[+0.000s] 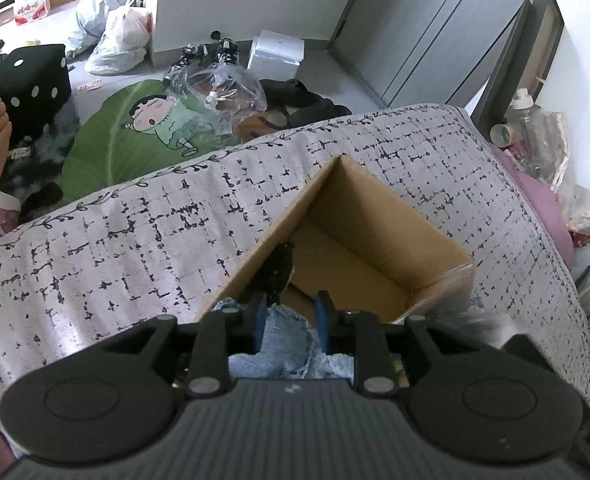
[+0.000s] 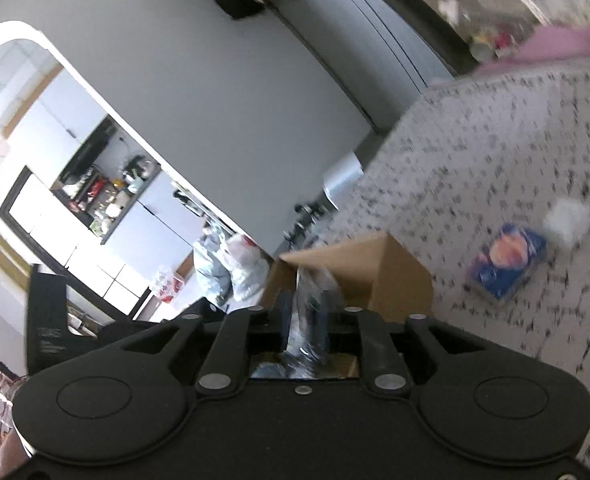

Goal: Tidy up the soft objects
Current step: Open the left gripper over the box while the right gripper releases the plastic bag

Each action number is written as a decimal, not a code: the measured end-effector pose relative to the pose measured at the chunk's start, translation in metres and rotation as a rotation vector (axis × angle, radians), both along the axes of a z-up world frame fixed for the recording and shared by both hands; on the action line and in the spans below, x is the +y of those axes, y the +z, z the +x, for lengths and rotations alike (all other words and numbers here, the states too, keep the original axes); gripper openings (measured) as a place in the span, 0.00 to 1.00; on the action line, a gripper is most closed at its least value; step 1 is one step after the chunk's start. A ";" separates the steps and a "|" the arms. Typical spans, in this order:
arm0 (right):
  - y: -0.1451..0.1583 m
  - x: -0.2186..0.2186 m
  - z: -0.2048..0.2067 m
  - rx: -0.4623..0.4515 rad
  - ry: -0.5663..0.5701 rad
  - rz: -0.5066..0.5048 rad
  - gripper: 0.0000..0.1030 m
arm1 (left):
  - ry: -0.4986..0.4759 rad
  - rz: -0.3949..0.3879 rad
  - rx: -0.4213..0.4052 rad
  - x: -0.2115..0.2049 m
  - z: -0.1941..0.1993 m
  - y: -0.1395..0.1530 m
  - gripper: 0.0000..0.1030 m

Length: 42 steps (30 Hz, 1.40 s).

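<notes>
Jaws first: the left gripper (image 1: 291, 322) has its blue pads set apart w/ light-blue frayed denim cloth (image 1: 285, 342) lying between and below them, so it reads as released or only loosely around the cloth; can't tell for sure if the pads bite it. The right gripper (image 2: 305, 330) looks clenched on a crinkly clear-plastic-wrapped item (image 2: 309, 308), though that view is blurred, so treat it as likely, not certain. Both sit right over the open brown cardboard box (image 1: 375, 216), which rests on the grey-white bed cover w/ black broken-grid print (image 1: 135, 240). My read: the step is dropping soft stuff into the box. To do it well, keep the left one centred over the opening, not the near wall, let the denim fall fully inside, and check no edge drapes over the rim. A black lacy scrap (image 1: 277, 270) hangs at the inner left wall, so approx. half the floor is free. The denim looks limp, frayed at the edges, prob. bunches on landing. Beyond the box on the cover lie a blue snack packet (image 2: 507, 266) and a white crumpled wad (image 2: 569, 220), well apart from the box, maybe next.
</notes>
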State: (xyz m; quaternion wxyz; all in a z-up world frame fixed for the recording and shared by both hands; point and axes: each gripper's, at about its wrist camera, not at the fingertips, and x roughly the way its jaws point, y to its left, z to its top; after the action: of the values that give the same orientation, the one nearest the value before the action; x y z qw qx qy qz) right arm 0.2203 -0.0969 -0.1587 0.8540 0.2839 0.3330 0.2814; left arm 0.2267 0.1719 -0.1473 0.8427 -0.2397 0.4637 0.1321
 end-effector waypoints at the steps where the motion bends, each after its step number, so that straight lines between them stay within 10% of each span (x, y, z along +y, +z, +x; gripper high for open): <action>1: 0.000 -0.002 -0.001 0.002 -0.005 -0.001 0.29 | -0.001 0.002 -0.002 0.000 0.000 0.002 0.27; 10: 0.008 -0.029 -0.010 0.018 -0.082 0.004 0.43 | -0.026 0.039 -0.013 -0.011 -0.004 0.017 0.58; 28: 0.020 -0.075 -0.023 0.037 -0.176 -0.150 0.80 | -0.088 0.094 -0.077 -0.059 -0.013 0.048 0.80; 42: 0.027 -0.115 -0.015 0.049 -0.188 -0.148 0.90 | -0.158 0.132 -0.086 -0.104 -0.010 0.058 0.82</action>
State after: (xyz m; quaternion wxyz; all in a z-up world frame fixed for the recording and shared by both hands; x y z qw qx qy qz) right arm 0.2052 -0.2123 -0.1315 0.8869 0.2569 0.3454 0.1677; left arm 0.2166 0.0677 -0.0890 0.8836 -0.1518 0.4347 0.0849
